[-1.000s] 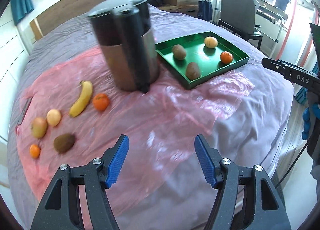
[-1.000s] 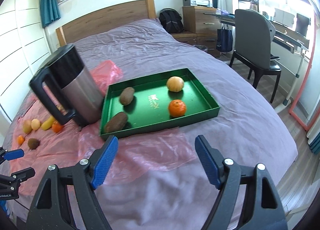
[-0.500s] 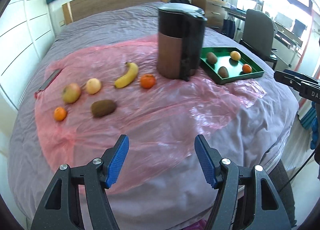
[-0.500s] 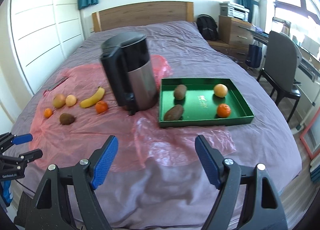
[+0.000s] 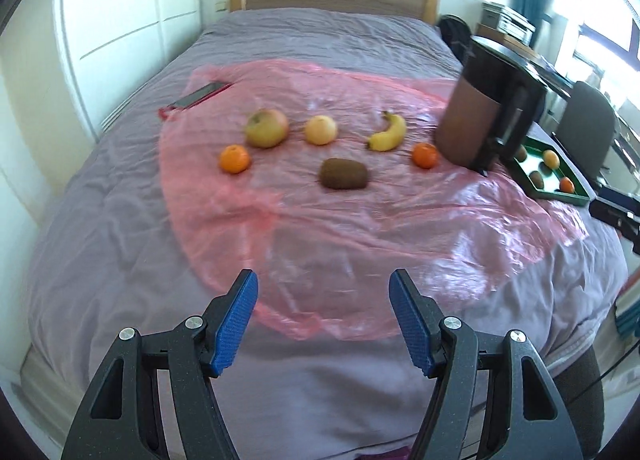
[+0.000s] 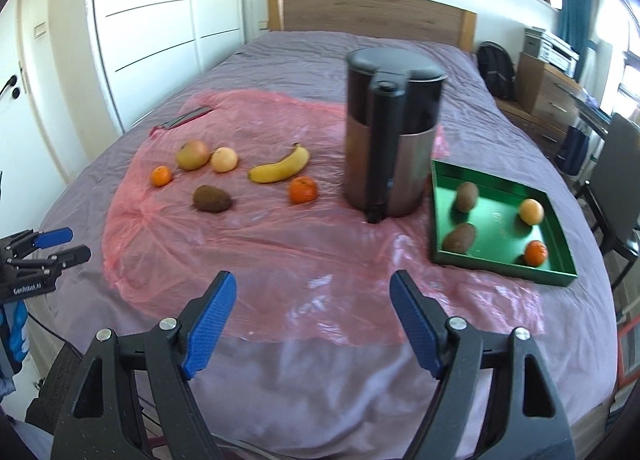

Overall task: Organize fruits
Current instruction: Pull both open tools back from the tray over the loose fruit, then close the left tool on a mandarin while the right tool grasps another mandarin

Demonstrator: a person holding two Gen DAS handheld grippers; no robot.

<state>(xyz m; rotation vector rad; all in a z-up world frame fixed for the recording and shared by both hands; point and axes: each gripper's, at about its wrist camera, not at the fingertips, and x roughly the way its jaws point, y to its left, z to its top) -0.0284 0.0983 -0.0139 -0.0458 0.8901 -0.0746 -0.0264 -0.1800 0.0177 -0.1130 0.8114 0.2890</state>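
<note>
Loose fruit lies on a pink plastic sheet (image 5: 360, 228) on the bed: an apple (image 5: 267, 133), a pale round fruit (image 5: 320, 130), a banana (image 5: 388, 133), two tangerines (image 5: 235, 159) (image 5: 425, 155) and a kiwi (image 5: 344, 179). A green tray (image 6: 500, 256) at the right holds two kiwis, a pale fruit and a tangerine. My left gripper (image 5: 324, 320) is open and empty, well short of the fruit. My right gripper (image 6: 312, 320) is open and empty, in front of the sheet's near edge.
A tall black and steel kettle (image 6: 394, 140) stands between the loose fruit and the tray. A phone in a red case (image 5: 198, 95) lies at the sheet's far left corner. A chair (image 6: 616, 180) and drawers stand right of the bed, white wardrobes to the left.
Both views have swung to the left. The loose fruit now sits in the middle of the left wrist view and the tray has slid to the right edge. Both grippers stay open.
</note>
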